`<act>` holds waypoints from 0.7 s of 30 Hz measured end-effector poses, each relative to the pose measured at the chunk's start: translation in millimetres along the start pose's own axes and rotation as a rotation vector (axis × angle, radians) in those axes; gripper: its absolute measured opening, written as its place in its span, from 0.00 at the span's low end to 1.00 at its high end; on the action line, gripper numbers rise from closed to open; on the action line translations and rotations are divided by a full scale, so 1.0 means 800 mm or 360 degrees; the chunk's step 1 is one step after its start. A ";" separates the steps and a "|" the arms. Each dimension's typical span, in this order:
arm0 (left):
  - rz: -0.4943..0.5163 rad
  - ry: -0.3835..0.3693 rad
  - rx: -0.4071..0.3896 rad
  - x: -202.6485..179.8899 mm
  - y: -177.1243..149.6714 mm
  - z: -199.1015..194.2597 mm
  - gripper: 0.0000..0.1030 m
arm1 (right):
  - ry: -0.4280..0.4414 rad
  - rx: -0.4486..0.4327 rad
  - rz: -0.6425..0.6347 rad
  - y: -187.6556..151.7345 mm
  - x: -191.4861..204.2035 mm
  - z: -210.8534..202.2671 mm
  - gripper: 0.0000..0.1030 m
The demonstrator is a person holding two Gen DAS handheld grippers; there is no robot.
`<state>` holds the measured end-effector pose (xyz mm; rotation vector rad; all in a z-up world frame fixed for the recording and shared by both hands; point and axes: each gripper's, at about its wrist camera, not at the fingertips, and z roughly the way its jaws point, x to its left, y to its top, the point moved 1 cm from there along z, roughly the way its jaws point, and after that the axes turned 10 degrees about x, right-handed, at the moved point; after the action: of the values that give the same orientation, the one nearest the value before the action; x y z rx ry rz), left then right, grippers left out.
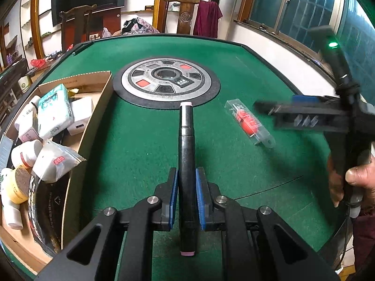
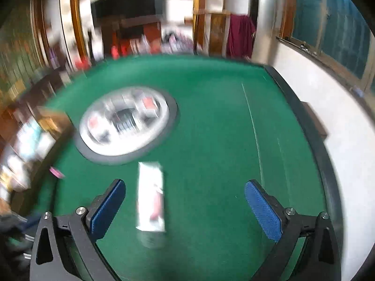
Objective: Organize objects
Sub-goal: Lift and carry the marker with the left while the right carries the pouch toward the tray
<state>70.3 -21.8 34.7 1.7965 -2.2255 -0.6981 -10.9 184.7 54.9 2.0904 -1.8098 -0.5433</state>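
My left gripper (image 1: 187, 188) is shut on a black marker pen with pink ends (image 1: 186, 154), held lengthwise above the green table. A clear packet with a red item inside (image 1: 249, 123) lies on the felt to the right. My right gripper (image 2: 185, 201) is open and empty, hovering just above that packet (image 2: 151, 196), which sits between its fingers, nearer the left one; this view is blurred. The right gripper also shows in the left wrist view (image 1: 293, 114), right of the packet. A cardboard box (image 1: 98, 117) with several items stands at the left.
A round silver and black panel (image 1: 166, 82) sits in the table's centre. The box holds tissue packs (image 1: 55, 110), white bottles and a yellow-lidded jar (image 1: 20, 185). The table's dark rim (image 2: 311, 128) runs along the right. Chairs, shelves and a window lie beyond.
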 end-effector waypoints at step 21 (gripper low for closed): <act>-0.0023 0.0019 0.0090 0.000 -0.002 0.024 0.16 | 0.0140 0.0194 -0.0096 -0.010 0.058 0.051 0.29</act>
<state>63.6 -17.3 17.1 1.8397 -2.2487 -0.6313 -17.4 139.9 12.0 2.2184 -1.7766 -0.3581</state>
